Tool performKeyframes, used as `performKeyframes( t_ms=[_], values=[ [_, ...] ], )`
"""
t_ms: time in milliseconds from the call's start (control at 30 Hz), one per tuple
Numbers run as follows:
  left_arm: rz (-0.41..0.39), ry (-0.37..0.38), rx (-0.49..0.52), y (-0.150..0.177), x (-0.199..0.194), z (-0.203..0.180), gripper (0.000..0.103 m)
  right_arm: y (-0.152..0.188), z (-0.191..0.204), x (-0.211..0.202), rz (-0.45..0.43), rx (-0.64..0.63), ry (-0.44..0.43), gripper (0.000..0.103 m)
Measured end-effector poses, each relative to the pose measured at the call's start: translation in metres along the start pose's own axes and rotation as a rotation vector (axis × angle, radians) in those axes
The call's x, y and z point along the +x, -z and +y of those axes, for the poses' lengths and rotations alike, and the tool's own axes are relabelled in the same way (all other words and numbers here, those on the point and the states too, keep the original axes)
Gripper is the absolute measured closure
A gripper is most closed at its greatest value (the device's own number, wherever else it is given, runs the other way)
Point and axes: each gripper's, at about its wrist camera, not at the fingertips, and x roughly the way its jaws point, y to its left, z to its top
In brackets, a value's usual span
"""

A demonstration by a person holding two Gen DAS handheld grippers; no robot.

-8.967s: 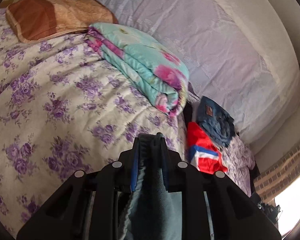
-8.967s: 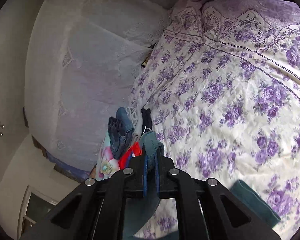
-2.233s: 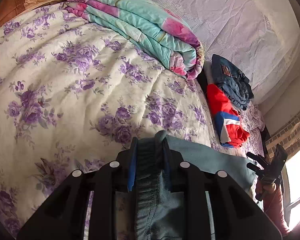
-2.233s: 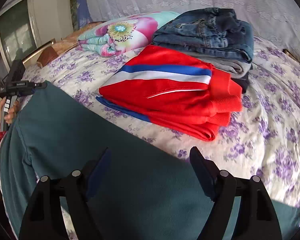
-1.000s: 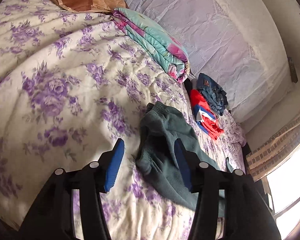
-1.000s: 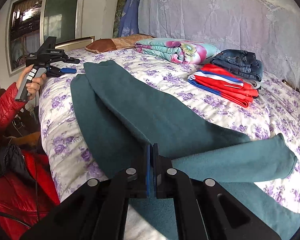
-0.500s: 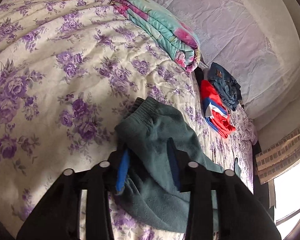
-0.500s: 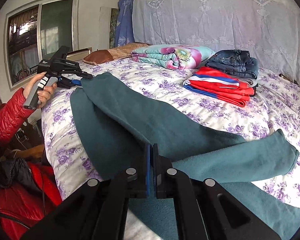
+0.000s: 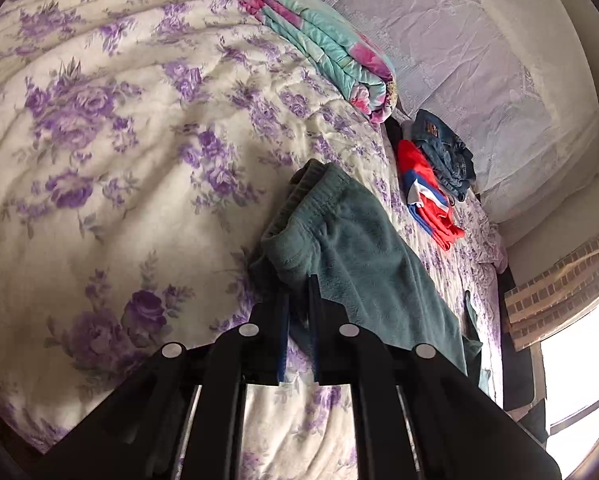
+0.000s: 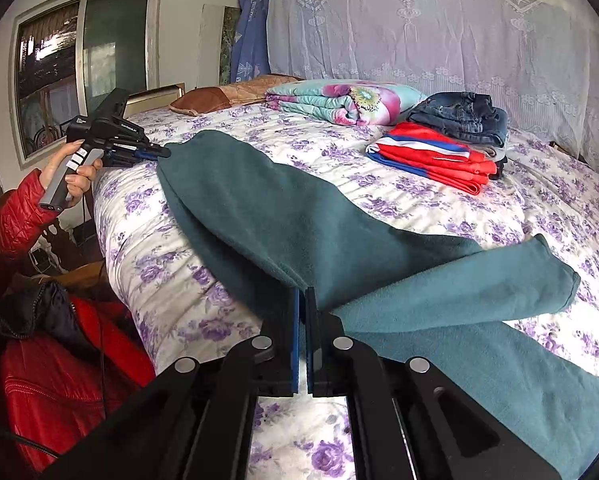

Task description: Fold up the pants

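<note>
Teal fleece pants [image 9: 359, 248] lie lengthwise on the flowered bed [image 9: 119, 140]. In the left wrist view my left gripper [image 9: 299, 292] is at the waistband's near corner, its jaws closing tight with the fabric pinched between them. The right wrist view shows the pants [image 10: 299, 216] stretching from the left gripper [image 10: 155, 153], held by a person's hand [image 10: 71, 172], down to my right gripper [image 10: 302, 294]. That gripper is shut on a fold of the pants where the legs part. One leg end [image 10: 539, 276] lies crossed over the other leg.
A folded floral quilt [image 10: 347, 102], folded red garments [image 10: 431, 156] and folded jeans [image 10: 463, 116] sit along the bed's far side by a lace curtain [image 10: 439, 20]. A brown pillow [image 10: 235, 92] lies at the head. A window [image 10: 79, 52] is on the left wall.
The left gripper moved down onto the waistband and went from wide open to shut on it. The right gripper stayed shut and drifted slightly along the pants.
</note>
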Motion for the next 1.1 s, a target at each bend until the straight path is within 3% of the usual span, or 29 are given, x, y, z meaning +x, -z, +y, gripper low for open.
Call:
performKeyframes(
  t_ms=[233, 300, 400, 500, 533, 600, 633, 667, 833, 900, 967, 1000, 1033, 1100],
  values=[
    [0.016, -0.024, -0.009, 0.003, -0.002, 0.006, 0.096, 0.007, 0.000, 0.004, 0.056, 0.005, -0.022, 0.101],
    [-0.025, -0.039, -0.004, 0.008, -0.014, 0.005, 0.096, 0.012, -0.004, 0.008, 0.069, 0.036, -0.015, 0.101],
    [-0.126, -0.144, 0.082, 0.020, -0.041, -0.013, 0.096, 0.010, -0.014, 0.000, 0.035, 0.094, -0.018, 0.101],
    [-0.160, -0.160, 0.207, 0.033, -0.055, -0.048, 0.095, 0.003, -0.029, -0.011, -0.008, 0.159, 0.017, 0.100],
    [-0.152, -0.148, 0.258, 0.037, -0.053, -0.064, 0.092, 0.000, -0.036, -0.012, -0.010, 0.187, 0.046, 0.098],
    [-0.108, -0.103, 0.361, 0.048, -0.040, -0.096, 0.073, -0.010, -0.053, -0.010, 0.000, 0.253, 0.136, 0.064],
    [-0.081, -0.078, 0.409, 0.055, -0.029, -0.112, 0.055, -0.016, -0.062, -0.008, 0.001, 0.283, 0.192, 0.040],
    [-0.061, -0.054, 0.454, 0.062, -0.017, -0.128, 0.045, -0.023, -0.073, -0.004, 0.009, 0.312, 0.238, 0.036],
    [0.075, 0.032, 0.581, 0.092, 0.056, -0.171, 0.041, -0.051, -0.141, 0.024, 0.073, 0.436, 0.392, 0.036],
    [0.132, 0.039, 0.564, 0.103, 0.083, -0.168, 0.030, -0.056, -0.174, 0.038, 0.114, 0.505, 0.443, 0.036],
    [0.115, 0.019, 0.597, 0.114, 0.099, -0.164, 0.021, -0.056, -0.204, 0.051, 0.151, 0.598, 0.473, 0.036],
    [0.076, 0.005, 0.660, 0.124, 0.099, -0.167, 0.015, -0.057, -0.216, 0.059, 0.176, 0.637, 0.484, 0.036],
    [0.061, -0.012, 0.739, 0.136, 0.100, -0.172, 0.008, -0.057, -0.225, 0.068, 0.201, 0.671, 0.464, 0.036],
    [0.036, -0.067, 0.829, 0.148, 0.100, -0.179, 0.007, -0.054, -0.239, 0.088, 0.238, 0.757, 0.396, 0.036]
  ],
)
